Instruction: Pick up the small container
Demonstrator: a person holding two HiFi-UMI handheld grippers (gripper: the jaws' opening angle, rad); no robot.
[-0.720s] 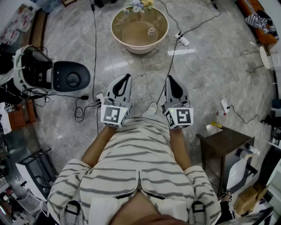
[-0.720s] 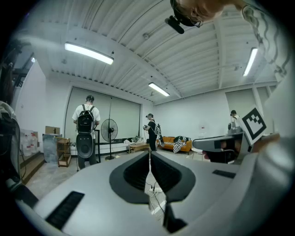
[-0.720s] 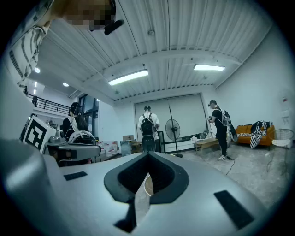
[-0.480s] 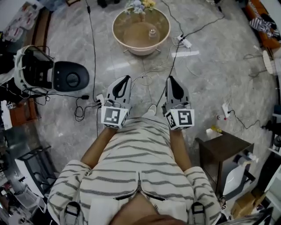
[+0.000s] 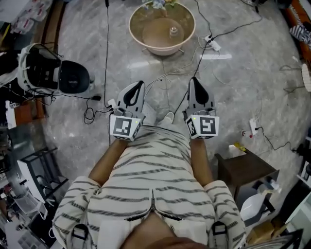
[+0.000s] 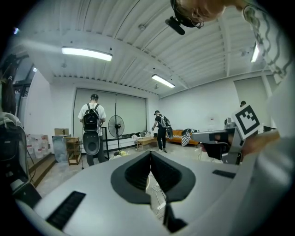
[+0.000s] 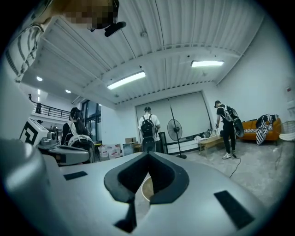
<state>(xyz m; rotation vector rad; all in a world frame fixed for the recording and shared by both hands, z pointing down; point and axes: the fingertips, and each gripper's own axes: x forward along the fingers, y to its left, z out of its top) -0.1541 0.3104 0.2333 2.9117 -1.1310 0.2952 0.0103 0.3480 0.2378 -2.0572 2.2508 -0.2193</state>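
Jaws closed on both L gripper (image 5: 139,84) & R gripper (image 5: 194,80), empty, held side by side; small container (image 5: 173,32) sits on round table (image 5: 132,29), well apart, ahead.

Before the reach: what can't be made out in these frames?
- Head view: the small container on the round table is too small to tell lid or shape.
- Head view: the flowers at the table's far side are cut off by the top edge.
- Right gripper view: the shut right gripper hides all but a sliver of the table; container hidden.
- Left gripper view: the shut left gripper hides table and container.
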